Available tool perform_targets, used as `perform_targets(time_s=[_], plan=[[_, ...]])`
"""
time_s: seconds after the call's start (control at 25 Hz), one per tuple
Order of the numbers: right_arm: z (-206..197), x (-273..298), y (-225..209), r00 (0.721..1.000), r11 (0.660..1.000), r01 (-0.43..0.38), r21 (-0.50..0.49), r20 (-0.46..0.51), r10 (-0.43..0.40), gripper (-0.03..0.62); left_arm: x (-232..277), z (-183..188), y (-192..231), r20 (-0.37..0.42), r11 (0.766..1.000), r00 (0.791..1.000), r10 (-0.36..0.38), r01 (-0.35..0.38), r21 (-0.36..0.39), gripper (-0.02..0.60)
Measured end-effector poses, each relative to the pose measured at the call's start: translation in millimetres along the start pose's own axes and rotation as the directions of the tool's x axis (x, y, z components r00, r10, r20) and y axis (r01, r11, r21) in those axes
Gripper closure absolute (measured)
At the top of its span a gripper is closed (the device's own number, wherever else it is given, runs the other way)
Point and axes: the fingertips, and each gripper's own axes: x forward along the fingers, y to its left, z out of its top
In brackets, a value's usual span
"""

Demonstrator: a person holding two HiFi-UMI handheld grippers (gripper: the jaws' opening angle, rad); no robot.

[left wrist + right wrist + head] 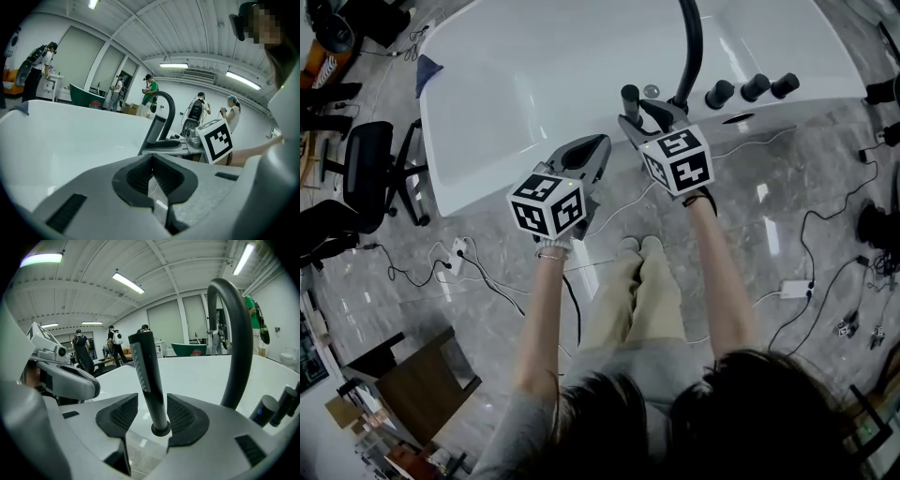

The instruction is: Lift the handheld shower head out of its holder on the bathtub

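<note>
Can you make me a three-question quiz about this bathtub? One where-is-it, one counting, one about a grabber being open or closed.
1. Where is the shower head?
A) on the floor
B) between the right gripper's open jaws
C) lying inside the tub

2. How many black knobs sit on the bathtub rim?
A) one
B) three
C) five

3. The left gripper's jaws are:
A) together, empty
B) wide apart
C) squeezing a hose

Answers: B, a pad stands either side, not touching; B, three in a row beside the spout; A, its pads meet, nothing between.
</note>
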Motion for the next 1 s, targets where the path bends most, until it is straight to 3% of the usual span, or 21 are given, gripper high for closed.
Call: perform_targets(time_s=[0.56,1.0], plan=[[0,30,-9,0.999,0.999,0.043,0.013,0.012,-0.043,0.425,8,-8,19,0.015,0.999,1.0,0.02,-0.019,-0.03,0.577],[3,25,-12,0.997,0.997,0.079,-0.001,-0.023,-0.079,0.465,6,-2,17,0.025,0.998,0.999,0.023,-0.022,-0.055,0.577]])
